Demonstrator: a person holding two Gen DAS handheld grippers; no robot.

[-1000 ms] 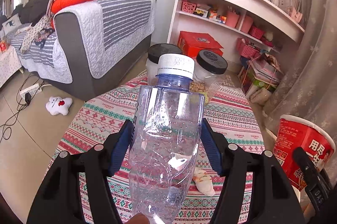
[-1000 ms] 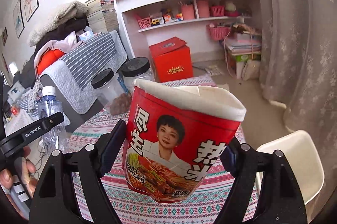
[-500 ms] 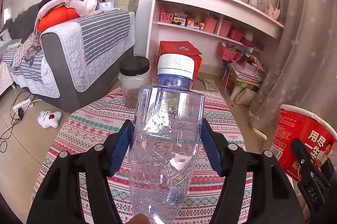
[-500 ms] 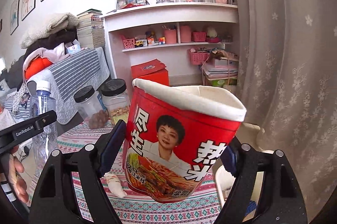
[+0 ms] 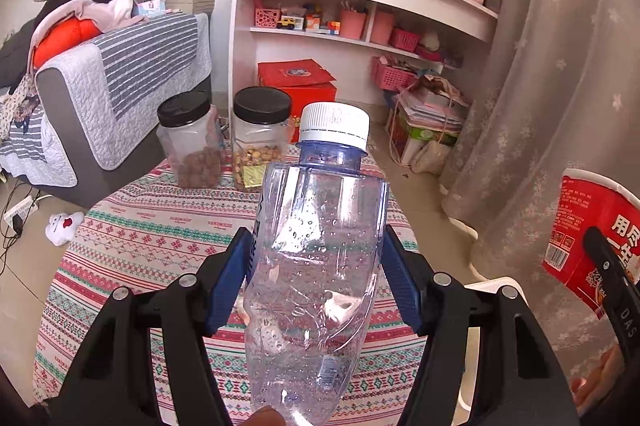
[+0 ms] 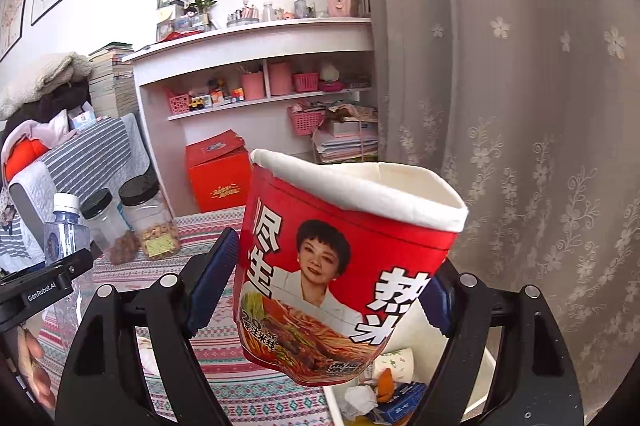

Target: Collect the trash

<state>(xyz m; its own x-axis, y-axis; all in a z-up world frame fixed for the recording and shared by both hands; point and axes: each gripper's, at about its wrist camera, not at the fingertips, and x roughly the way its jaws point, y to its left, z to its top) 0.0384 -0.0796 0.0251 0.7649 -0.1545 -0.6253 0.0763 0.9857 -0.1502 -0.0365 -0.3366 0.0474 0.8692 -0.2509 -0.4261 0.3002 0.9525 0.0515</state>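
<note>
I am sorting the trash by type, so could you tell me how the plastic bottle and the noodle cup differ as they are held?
The plastic bottle is clear, dented and closed with a white cap; the noodle cup is opaque red printed paper, open at the top. The bottle is narrow, the cup wide. The left gripper holds the bottle; the right gripper holds the cup. Both are clamped at their sides above the table.

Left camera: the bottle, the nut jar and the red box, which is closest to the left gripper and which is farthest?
1. The bottle is nearest, clamped in the left gripper.
2. The nut jar comes next, on the table's far edge.
3. The red box is farthest, on the floor by the shelf.
</note>
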